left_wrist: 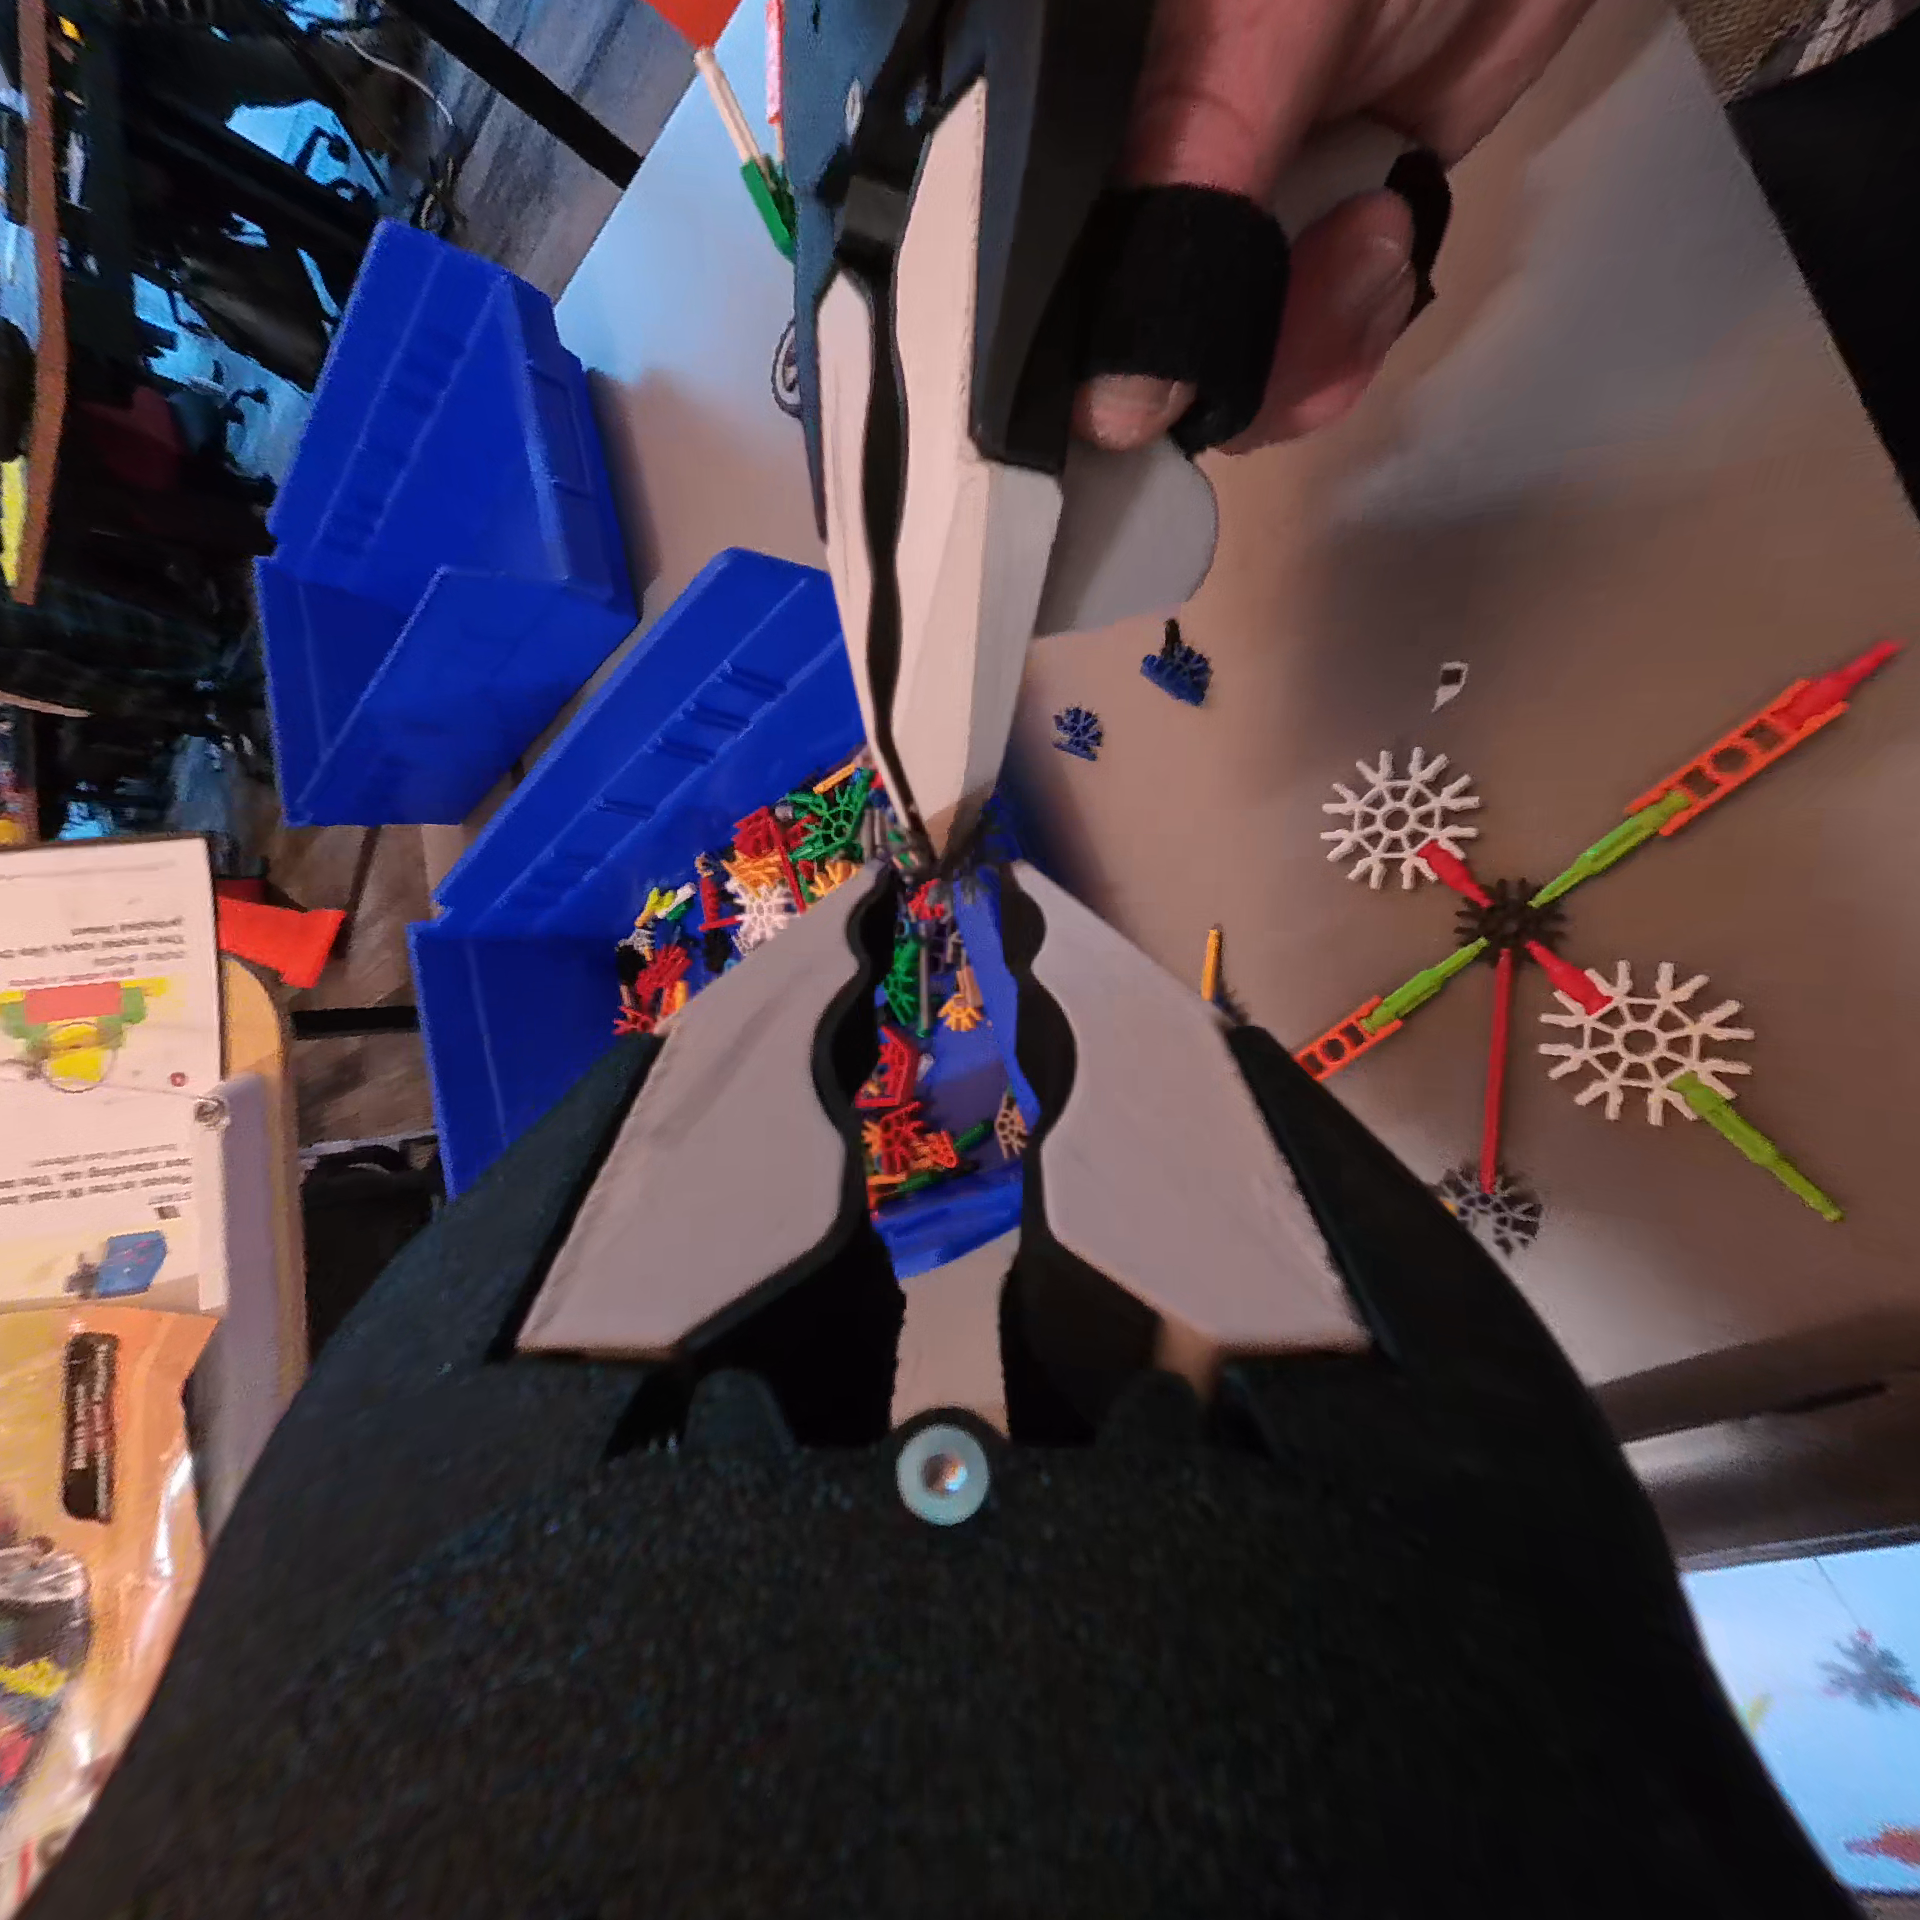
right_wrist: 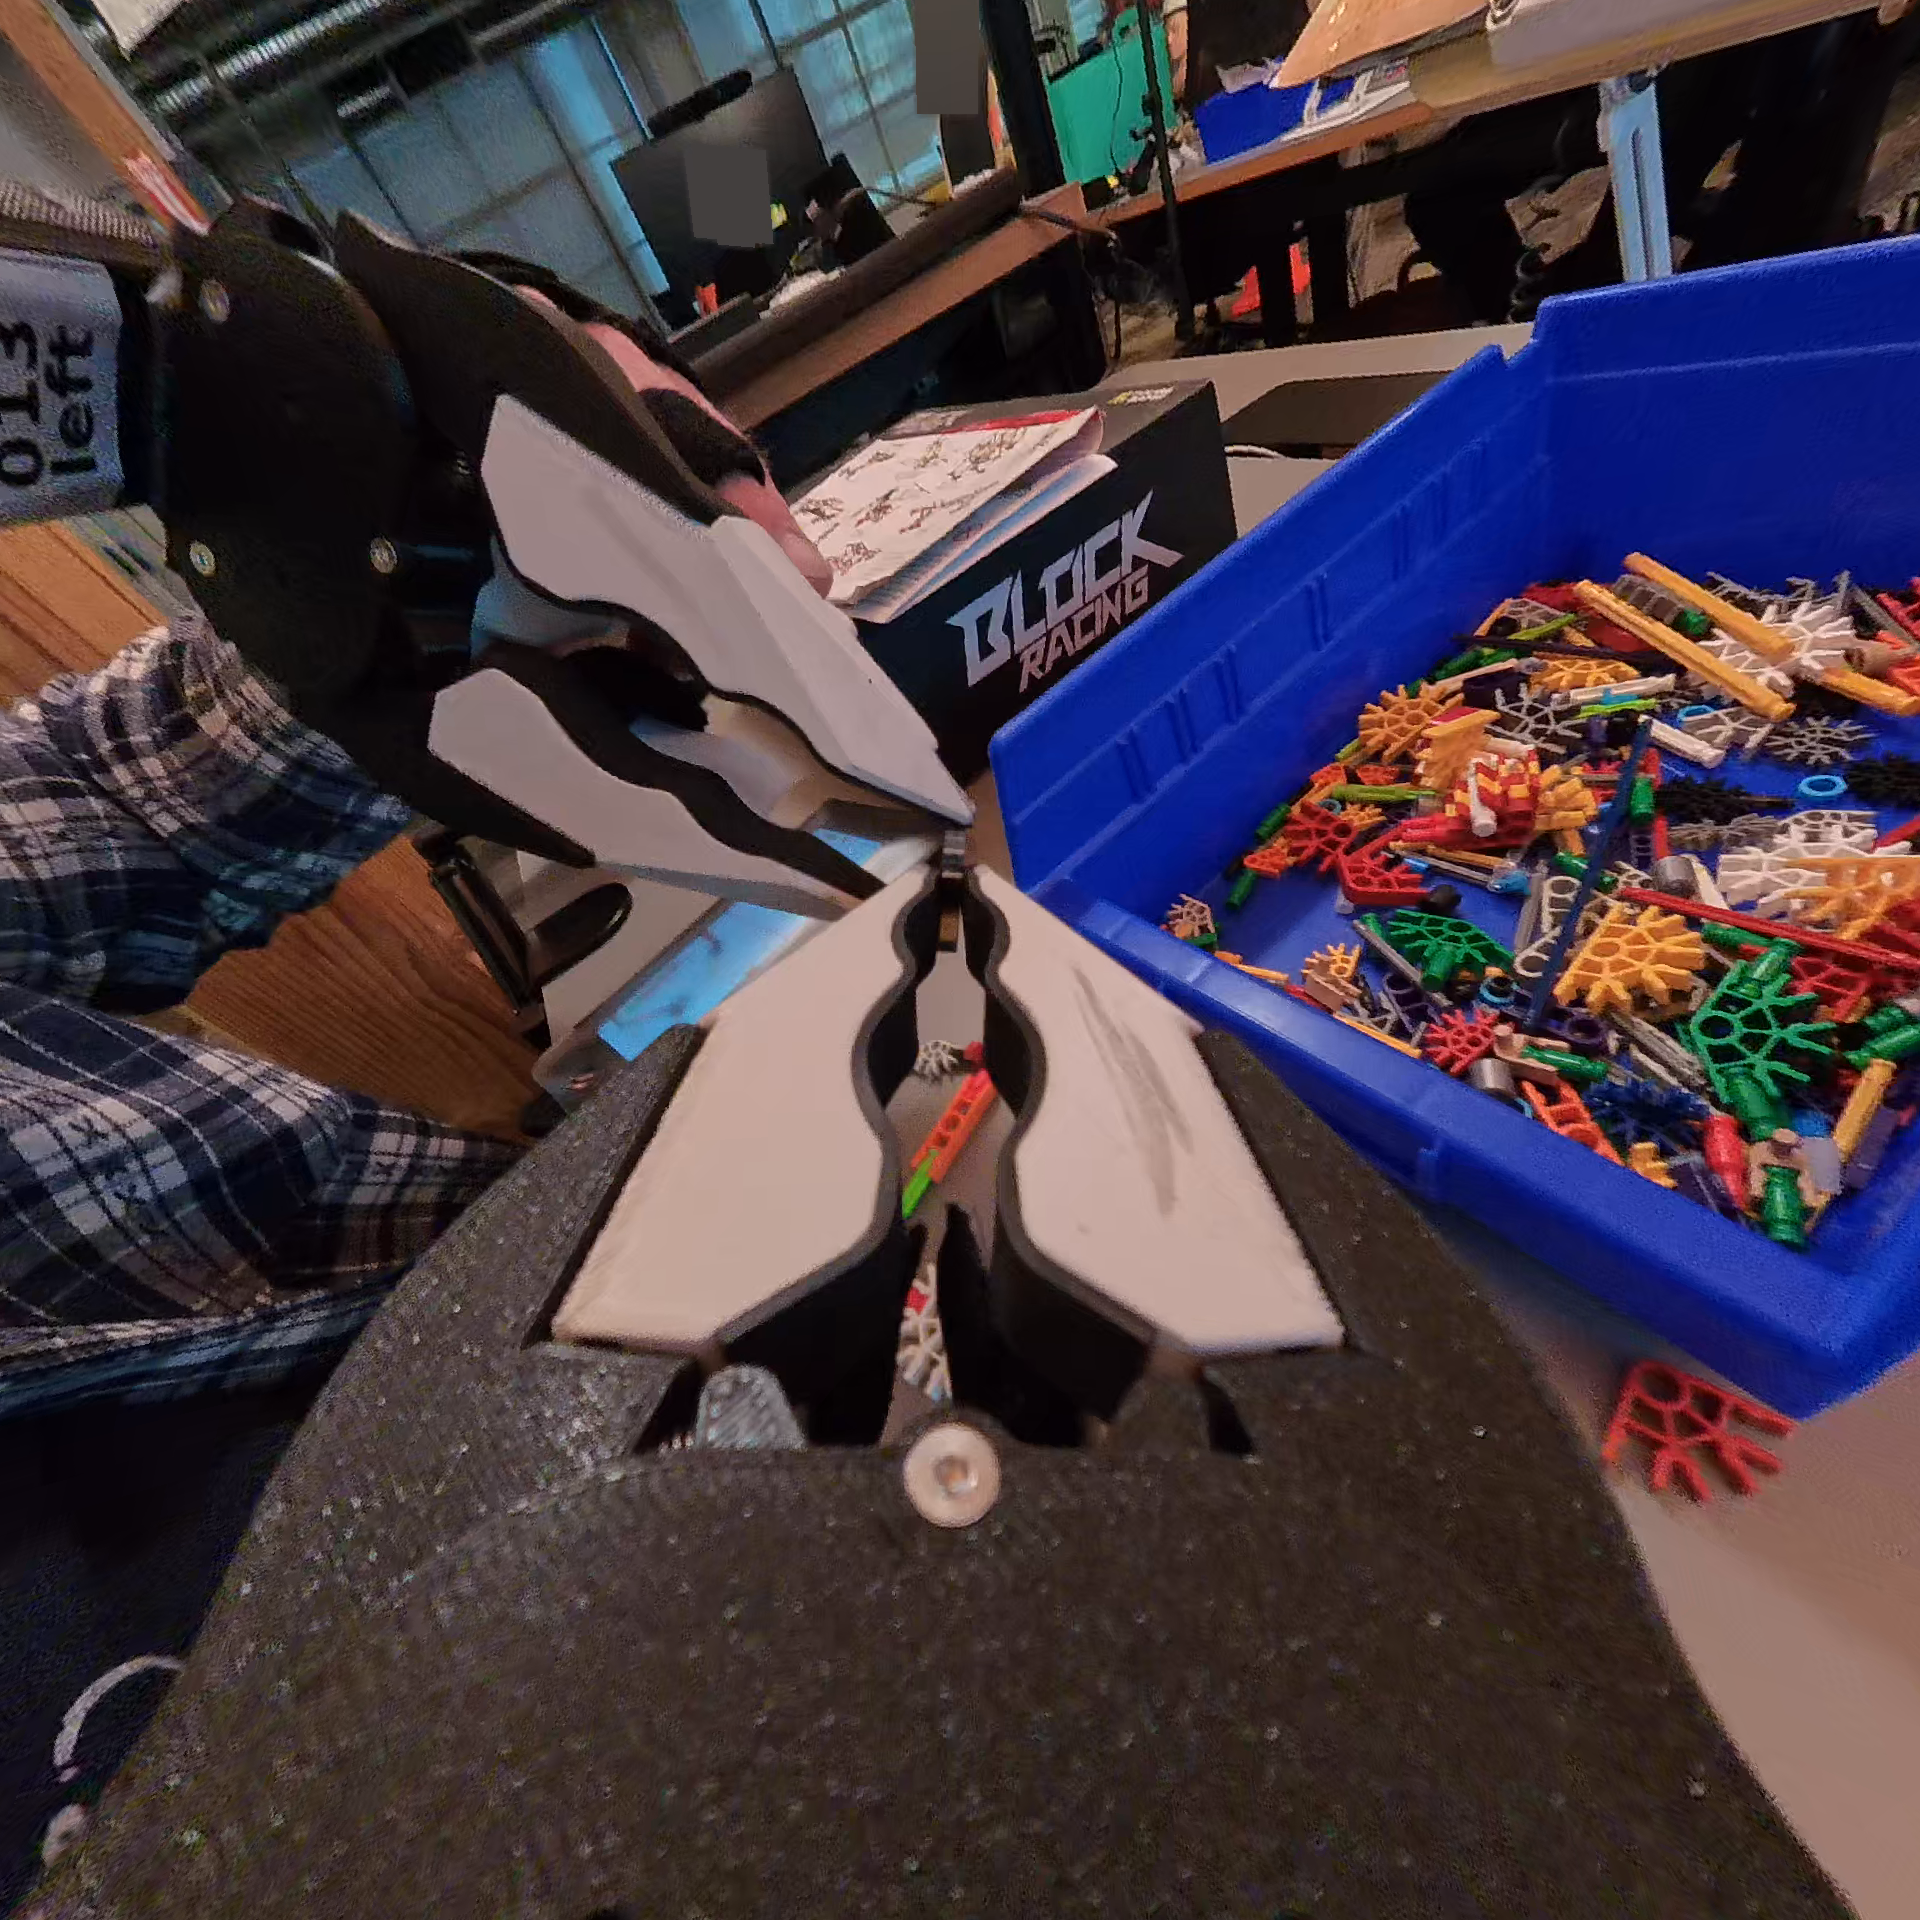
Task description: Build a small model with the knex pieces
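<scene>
Two tongs meeting above a blue bin [right_wrist: 1299, 665] of loose building parts. We see the right gripper [right_wrist: 951, 883] closed on a small black piece [right_wrist: 949, 914], held in the air just beside the bin's near wall. The left gripper [left_wrist: 945, 871] is narrowed around the same piece, though we cannot tell whether it pinches it. We judge the hold slight: a twist between the touching tips could flick the piece into the bin or onto the table [left_wrist: 1558, 468].
</scene>
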